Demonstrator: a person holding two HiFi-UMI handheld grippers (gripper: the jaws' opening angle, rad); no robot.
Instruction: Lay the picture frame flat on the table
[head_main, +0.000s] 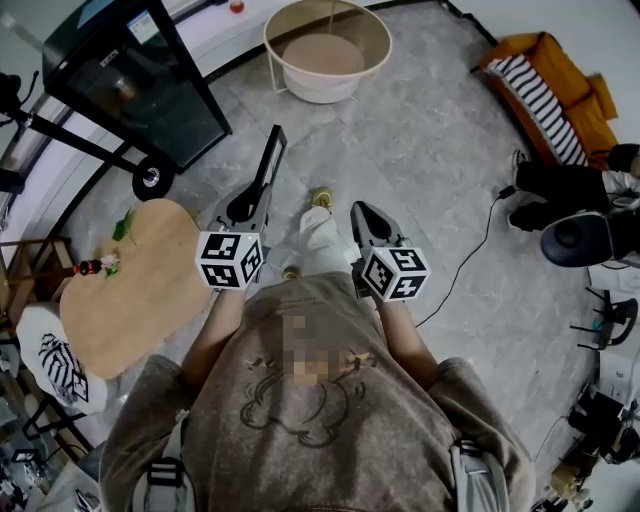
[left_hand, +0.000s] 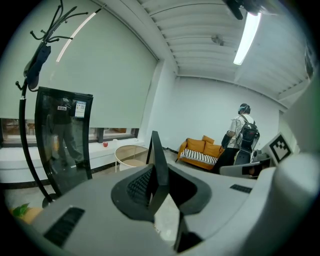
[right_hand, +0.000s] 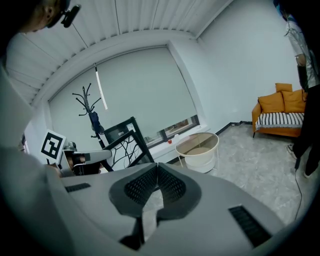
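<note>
Left gripper (head_main: 248, 207), held forward, seemingly clamps picture frame (head_main: 268, 165).

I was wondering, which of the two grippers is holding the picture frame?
The left gripper: the thin black picture frame stands clamped edge-on between its jaws. The right gripper has its jaws closed together on nothing.

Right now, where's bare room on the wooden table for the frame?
The wooden table is bare across its middle and the side toward the left gripper, which holds the picture frame. Only its edge at the head view's left is cluttered: a green sprig and small flowers.
</note>
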